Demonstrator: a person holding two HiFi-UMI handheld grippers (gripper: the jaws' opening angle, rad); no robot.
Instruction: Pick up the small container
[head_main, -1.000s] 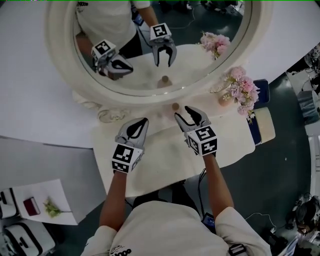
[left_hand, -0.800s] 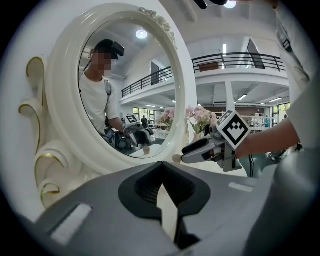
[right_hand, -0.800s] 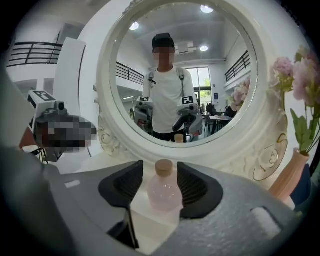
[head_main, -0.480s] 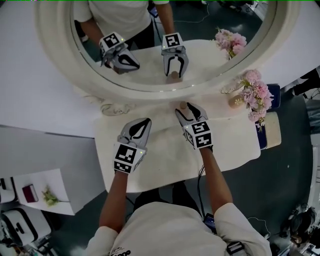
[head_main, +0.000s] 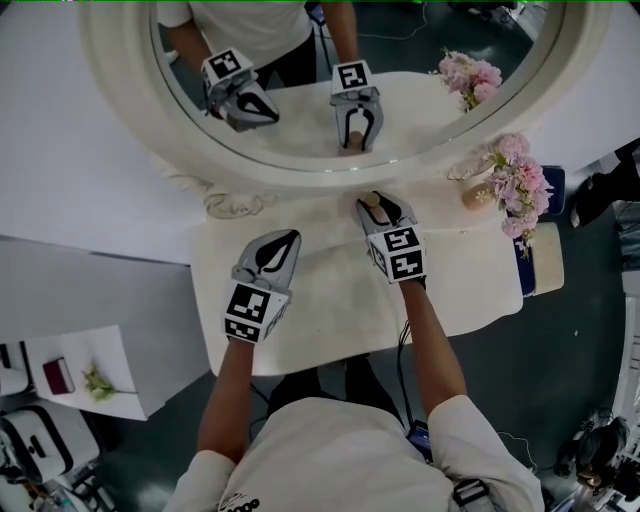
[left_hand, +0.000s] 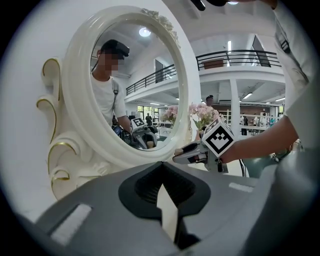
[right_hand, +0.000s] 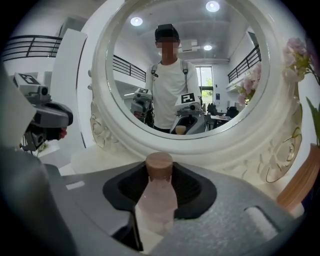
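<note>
White worktop (head_main: 300, 330) runs beneath a large round mirror (head_main: 120, 110) with a carved cream frame, which fills the upper half of the head view. Pink flowers (head_main: 515, 180) stand at the right edge.

Just below the mirror's rim, at upper centre of the head view, the container (head_main: 371, 201) stands upright on the worktop. It is a small, pale pink, translucent bottle with a brown cork-like cap. It looks light, stiff and smooth, probably glass or hard plastic, so it may slip or tip under a loose hold. The wider lower body seems the safest place to grip, well below the narrow neck and cap.

The right tongs (head_main: 380, 205) reach forward from an outstretched arm and point toward the mirror. Their jaws are closed against the container's lower body, with the cap standing above them.

The left tongs (head_main: 285, 242) hover over bare worktop at centre left, jaws together and holding nothing, with the forearm angled forward.
</note>
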